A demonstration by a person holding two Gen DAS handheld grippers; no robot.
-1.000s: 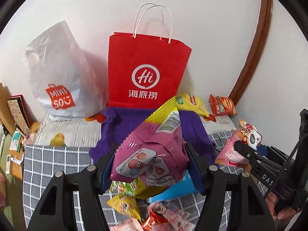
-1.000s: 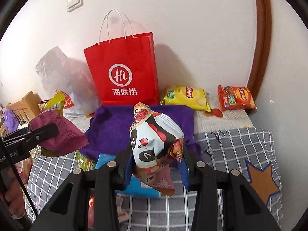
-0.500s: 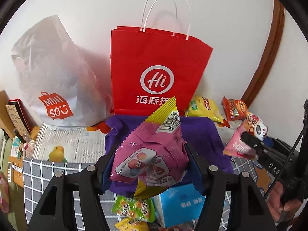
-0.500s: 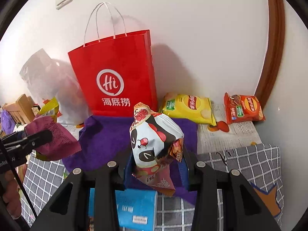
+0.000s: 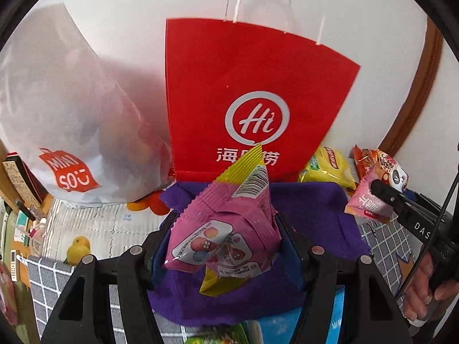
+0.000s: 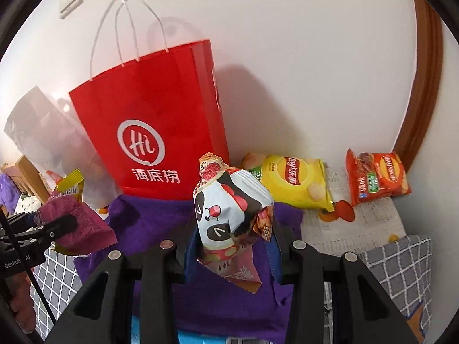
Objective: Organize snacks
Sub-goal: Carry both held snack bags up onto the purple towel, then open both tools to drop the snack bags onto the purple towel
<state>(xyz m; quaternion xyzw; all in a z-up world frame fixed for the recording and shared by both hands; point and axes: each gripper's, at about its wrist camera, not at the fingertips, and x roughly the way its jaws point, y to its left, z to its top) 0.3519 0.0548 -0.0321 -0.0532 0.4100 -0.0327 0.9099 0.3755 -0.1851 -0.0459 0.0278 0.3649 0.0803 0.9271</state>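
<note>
1. carried farther toward the back wall over the last second: red paper bag now much larger in both views, loose snacks at the near edge mostly dropped out of sight.
2. left tongs partly closed, clamped on a pink and yellow snack packet, held clear above the purple cloth.
3. right tongs closed narrower, pinching a panda-print snack packet, also hanging over the purple cloth.
4. both packets off the surface, side by side, near the foot of the red paper bag; probably on the way to being set down on the cloth or dropped into the bag, though which one cannot be told.
5. meaning for the task: pick-up finished for these two, placement not yet done.
6. edges: bag mouth high above both packets, so a clear lift needed to get over its rim; string handles standing up and easy to snag.
7. left side crowded by a white plastic bag leaning against the red one.
8. right side: yellow crisp bag and orange crisp bag lying by the wall, brown door frame beyond, little spare room there.
9. open room: middle of the purple cloth, bare and directly beneath both tongs.
10. two tongs close together; care needed not to knock one packet with the other.
</note>
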